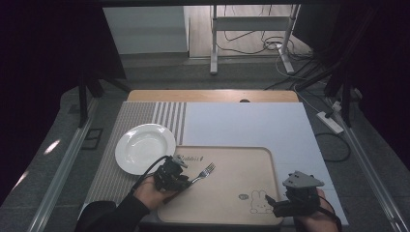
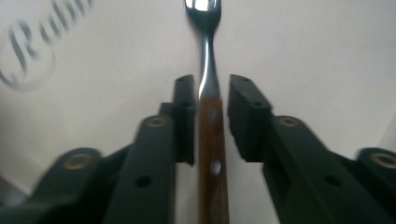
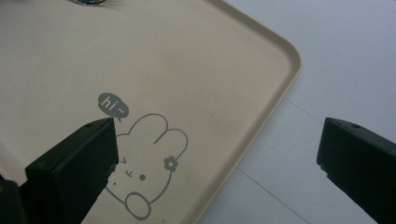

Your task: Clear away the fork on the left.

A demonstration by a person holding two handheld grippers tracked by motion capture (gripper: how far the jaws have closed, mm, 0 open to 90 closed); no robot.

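High view: a person is working at a worktop (image 1: 290, 130), one pair of tongs in each hand.
Left tongs (image 1: 186, 181): sitting over the near-left part of a beige tray (image 1: 227, 164), the hand (image 1: 150, 193) gripping them from the near side.
Left tongs, state: in the left gripper view the tongs (image 2: 210, 93) are bracketing the fork (image 2: 208, 93) at the join of wooden handle and steel neck; the left jaw is lying against the handle, the right jaw is standing a little off it, so they are partly open and not yet clamping.
Fork: lying flat on the tray (image 2: 303, 56), tines pointing far-right in the high view (image 1: 205, 171), just near the tray's printed lettering (image 2: 28, 51).
Right tongs (image 1: 273, 209): hovering at the tray's near-right corner, beside the rabbit drawing (image 1: 259, 202).
Right tongs, state: in the right gripper view the tongs (image 3: 217, 149) are gaping wide and holding nothing, one jaw over the rabbit drawing (image 3: 149, 163), the other over the worktop (image 3: 336, 70) past the tray rim (image 3: 280, 88).
Plate (image 1: 145, 147): white, resting on the striped mat (image 1: 140, 116) to the far left of the tray, just apart from its corner.
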